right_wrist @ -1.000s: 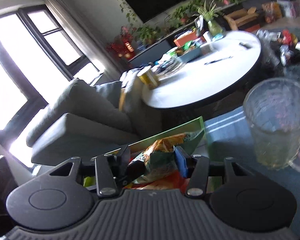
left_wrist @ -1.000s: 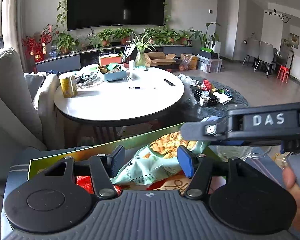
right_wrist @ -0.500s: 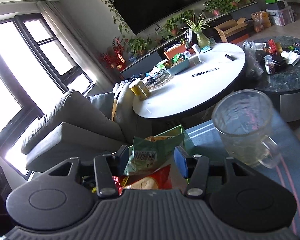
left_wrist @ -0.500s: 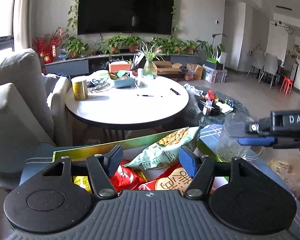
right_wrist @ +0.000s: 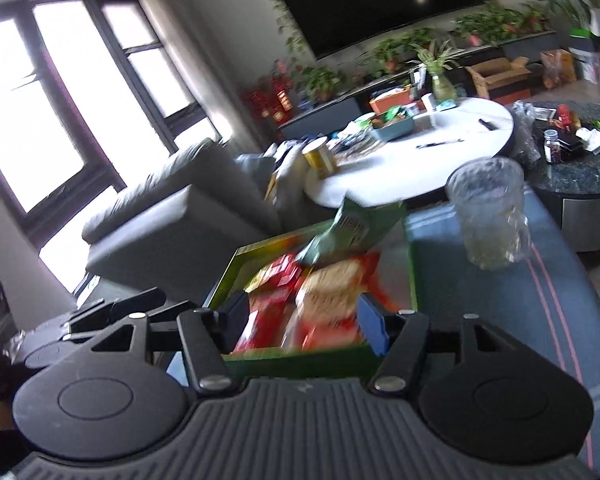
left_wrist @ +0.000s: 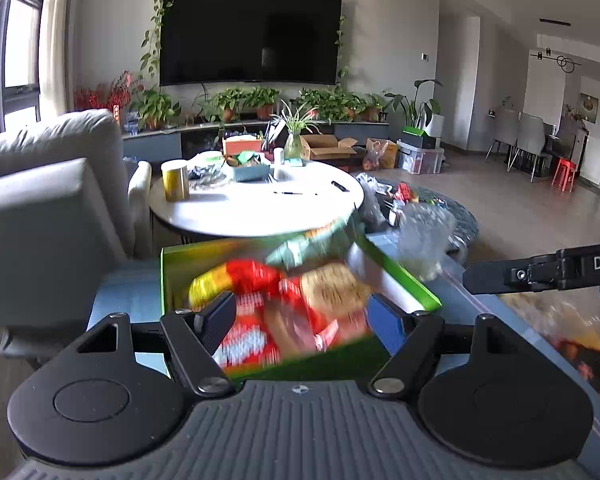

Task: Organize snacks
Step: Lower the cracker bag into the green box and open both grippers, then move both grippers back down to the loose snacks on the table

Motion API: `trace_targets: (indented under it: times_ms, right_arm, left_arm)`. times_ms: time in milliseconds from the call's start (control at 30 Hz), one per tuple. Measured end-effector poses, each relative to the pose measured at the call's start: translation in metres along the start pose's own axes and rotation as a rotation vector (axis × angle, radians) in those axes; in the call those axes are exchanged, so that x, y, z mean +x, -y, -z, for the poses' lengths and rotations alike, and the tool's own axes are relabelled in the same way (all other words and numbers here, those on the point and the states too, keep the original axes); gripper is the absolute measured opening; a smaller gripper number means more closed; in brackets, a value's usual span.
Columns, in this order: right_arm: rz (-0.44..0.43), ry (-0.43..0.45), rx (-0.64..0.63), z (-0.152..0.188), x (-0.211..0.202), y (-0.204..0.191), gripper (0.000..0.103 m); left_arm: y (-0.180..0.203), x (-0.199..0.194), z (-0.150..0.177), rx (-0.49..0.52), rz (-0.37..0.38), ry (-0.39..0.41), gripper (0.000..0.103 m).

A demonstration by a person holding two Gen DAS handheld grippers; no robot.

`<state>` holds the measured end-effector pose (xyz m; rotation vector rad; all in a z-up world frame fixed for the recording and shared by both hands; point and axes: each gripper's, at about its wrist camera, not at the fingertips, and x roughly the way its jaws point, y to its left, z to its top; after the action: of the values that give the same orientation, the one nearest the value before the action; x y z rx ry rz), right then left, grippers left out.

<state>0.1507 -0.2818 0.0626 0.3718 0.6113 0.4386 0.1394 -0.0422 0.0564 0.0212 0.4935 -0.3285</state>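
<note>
- The snack packets (left_wrist: 284,312), red and pale green, lay blurred in the green box (left_wrist: 396,276) at lower centre.
- The left gripper (left_wrist: 304,320) had just been opening, nothing pressed between its jaws.
- The right gripper (right_wrist: 300,324) likewise had just been opening, empty.
- A glass mug (right_wrist: 488,212) stood right of the box on the blue counter (right_wrist: 480,304).

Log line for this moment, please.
left claw: open, empty | right claw: just opened, empty | green bag: in green box
</note>
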Motion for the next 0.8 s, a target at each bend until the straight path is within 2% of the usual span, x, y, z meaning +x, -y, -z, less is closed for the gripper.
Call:
trace_targets:
  times_ms: [233,433,633,800]
  right_arm:
    - [-0.014,-0.053,-0.048,0.039,-0.023,-0.023,0.065]
    - [-0.014,-0.042,-0.049,0.06,-0.045,-0.034,0.065]
    - [0.016,-0.015,-0.052,0.078,-0.064,-0.034,0.065]
    - [0.018,-0.01,-0.031,0.091,-0.071,-0.033,0.065]
  left_arm:
    - [0.01,-0.055,0.039,-0.015,0.008,0.016,0.073]
    - [0.03,-0.089,0.074,-0.007,0.086,0.009,0.074]
    - [0.057,-0.102,0.117,0.029,0.146,-0.085,0.074]
    - [0.074,-0.093,0.145,0.075,0.169,-0.163,0.074]
